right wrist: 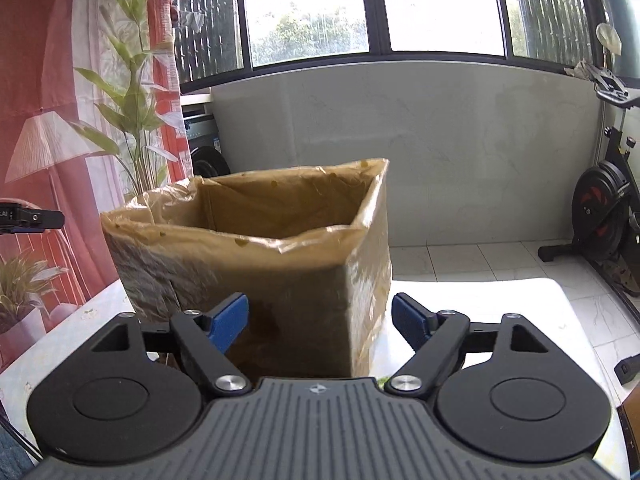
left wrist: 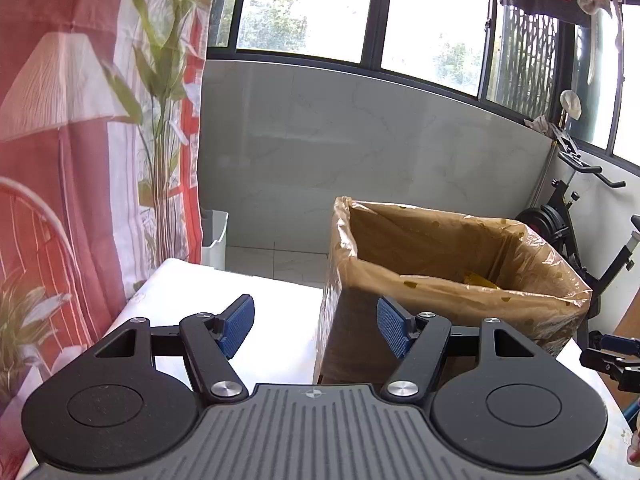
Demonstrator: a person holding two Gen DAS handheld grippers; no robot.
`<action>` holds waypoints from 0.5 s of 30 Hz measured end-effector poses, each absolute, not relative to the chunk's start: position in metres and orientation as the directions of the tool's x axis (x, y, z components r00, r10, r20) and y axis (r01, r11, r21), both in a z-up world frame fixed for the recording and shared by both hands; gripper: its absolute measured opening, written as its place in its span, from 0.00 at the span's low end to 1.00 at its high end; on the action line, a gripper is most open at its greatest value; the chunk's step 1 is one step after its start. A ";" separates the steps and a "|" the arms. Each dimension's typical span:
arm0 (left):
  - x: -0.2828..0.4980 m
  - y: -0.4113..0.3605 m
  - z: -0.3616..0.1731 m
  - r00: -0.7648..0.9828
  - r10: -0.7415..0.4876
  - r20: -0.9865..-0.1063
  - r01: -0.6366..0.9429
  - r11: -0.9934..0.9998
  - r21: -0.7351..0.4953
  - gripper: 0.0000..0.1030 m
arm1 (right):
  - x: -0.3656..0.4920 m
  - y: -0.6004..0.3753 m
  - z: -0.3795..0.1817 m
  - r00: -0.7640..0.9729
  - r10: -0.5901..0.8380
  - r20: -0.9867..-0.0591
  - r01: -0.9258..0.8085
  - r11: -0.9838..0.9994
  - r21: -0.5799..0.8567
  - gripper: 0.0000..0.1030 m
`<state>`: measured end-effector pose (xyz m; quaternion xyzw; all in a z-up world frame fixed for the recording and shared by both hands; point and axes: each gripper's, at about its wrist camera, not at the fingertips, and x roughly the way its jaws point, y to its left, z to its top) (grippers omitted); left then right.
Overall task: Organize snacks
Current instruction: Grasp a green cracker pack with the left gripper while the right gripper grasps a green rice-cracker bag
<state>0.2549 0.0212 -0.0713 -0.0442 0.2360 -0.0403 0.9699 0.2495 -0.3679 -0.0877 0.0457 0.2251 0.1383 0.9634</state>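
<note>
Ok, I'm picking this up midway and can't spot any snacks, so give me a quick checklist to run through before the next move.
1. Left gripper free: ok, fingers apart, nothing between them.
2. Right gripper free: ok, fingers apart, empty.
3. Cardboard box upright and open-topped on the white table: ok.
4. Plastic liner folded over the box rim, mouth open: ok.
5. Box contents: cannot tell; only a yellow scrap shows inside in the left wrist view.
6. Snack within reach to pick: cannot tell; none shows on the visible tabletop in either view.
</note>
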 end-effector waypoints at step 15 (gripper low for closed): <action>0.240 0.025 -0.131 0.812 -0.075 -0.578 -0.009 0.990 -0.141 0.68 | 0.257 -0.385 -0.161 0.765 0.243 -0.597 -0.157 0.968 0.194 0.93</action>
